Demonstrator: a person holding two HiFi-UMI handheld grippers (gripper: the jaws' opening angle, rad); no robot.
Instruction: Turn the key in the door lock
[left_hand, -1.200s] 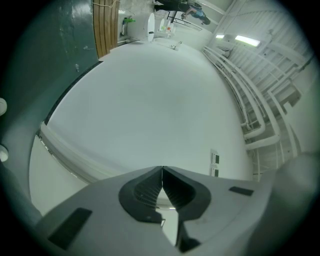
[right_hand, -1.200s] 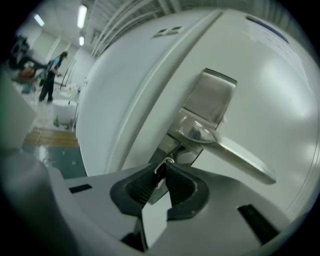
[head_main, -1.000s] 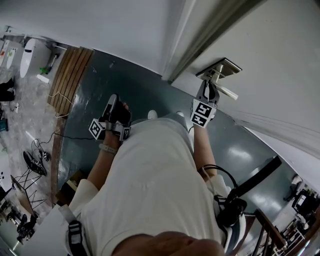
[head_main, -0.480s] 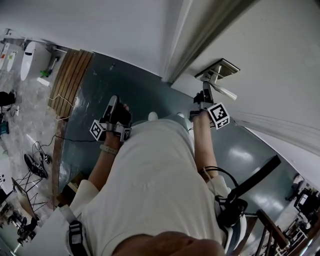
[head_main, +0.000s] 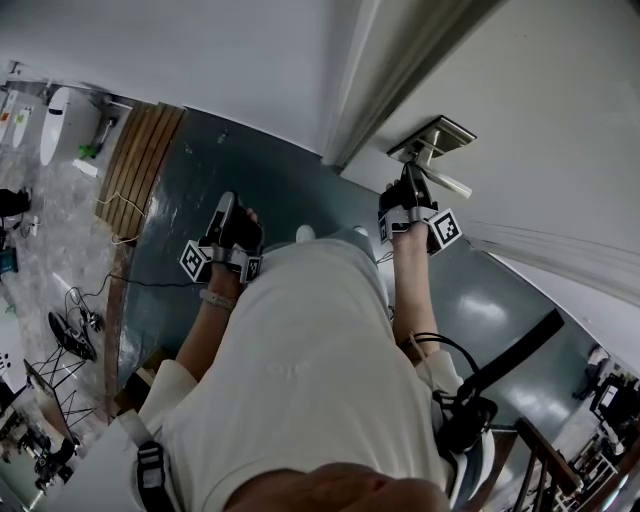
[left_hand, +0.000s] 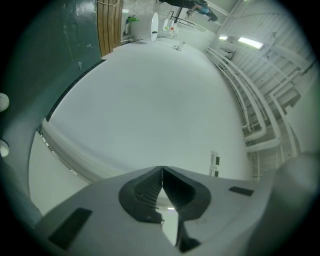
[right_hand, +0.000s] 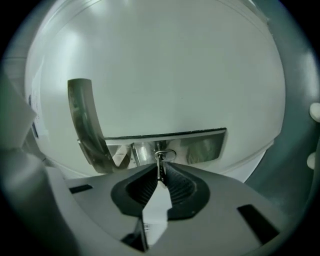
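I am holding my right gripper level against the door, with its tip right at the metal lock plate. Its fingers have just been closing, and now they are pinching the key by its head, with only the thin metal keeping the ribbed pads apart. The key is sitting in the keyhole near the middle of the lock plate, sticking straight out toward me, and in the right gripper view its flat head is standing upright, edge-on between my fingers. The curved door handle is springing from one end of the lock plate, on the left in the right gripper view, and it is not touching my gripper. I am keeping my left gripper well apart from the lock plate, far off to its left in the head view, over the dark floor. Its fingers are pressing together at the tips with nothing between them, and they are pointing at a plain white wall, away from the lock plate. My arms are reaching forward past my pale shirt, the right one stretching toward the lock plate.
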